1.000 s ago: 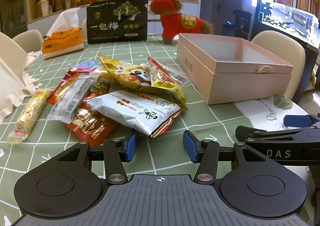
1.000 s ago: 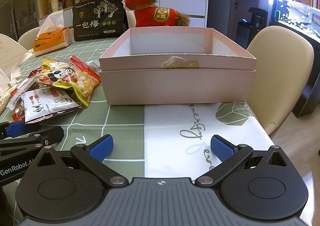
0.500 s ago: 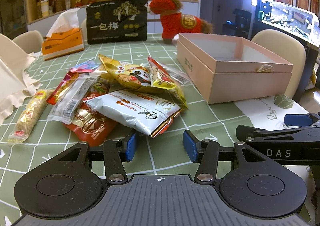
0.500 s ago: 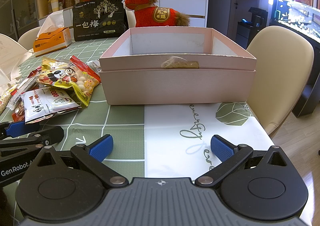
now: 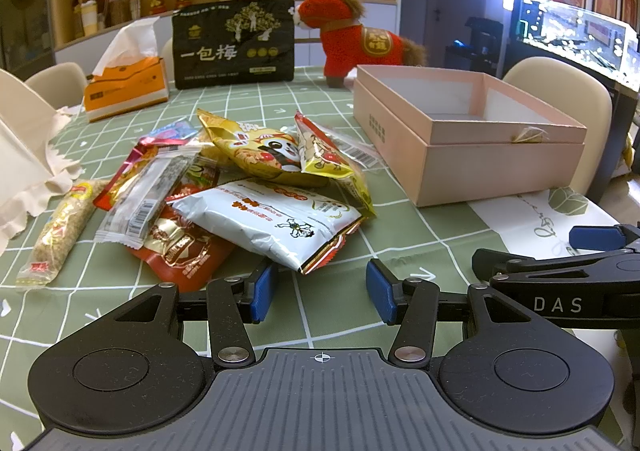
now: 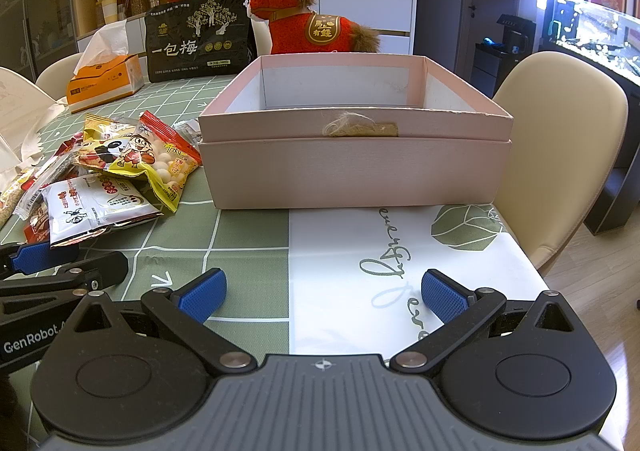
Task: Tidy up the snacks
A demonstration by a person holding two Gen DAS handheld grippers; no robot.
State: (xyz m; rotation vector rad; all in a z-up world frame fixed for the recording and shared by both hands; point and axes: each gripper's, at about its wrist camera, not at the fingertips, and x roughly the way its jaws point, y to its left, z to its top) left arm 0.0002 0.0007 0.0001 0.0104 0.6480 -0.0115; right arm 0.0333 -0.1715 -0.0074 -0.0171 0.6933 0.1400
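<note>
A pile of snack packets lies on the green checked tablecloth. A white packet (image 5: 276, 219) is nearest, over a red one (image 5: 180, 251). Behind it lie a yellow panda packet (image 5: 256, 151), a yellow-red packet (image 5: 328, 155) and a long cereal bar (image 5: 60, 227). An open, empty pink box (image 5: 468, 131) stands to the right; it also shows in the right wrist view (image 6: 356, 155). My left gripper (image 5: 322, 291) is open and empty just in front of the white packet. My right gripper (image 6: 322, 293) is open wide and empty, in front of the box.
A black snack bag (image 5: 234, 43), an orange tissue box (image 5: 126, 89) and a red plush horse (image 5: 352, 39) stand at the back of the table. Beige chairs (image 6: 560, 139) stand around it. The table's right edge is near the box.
</note>
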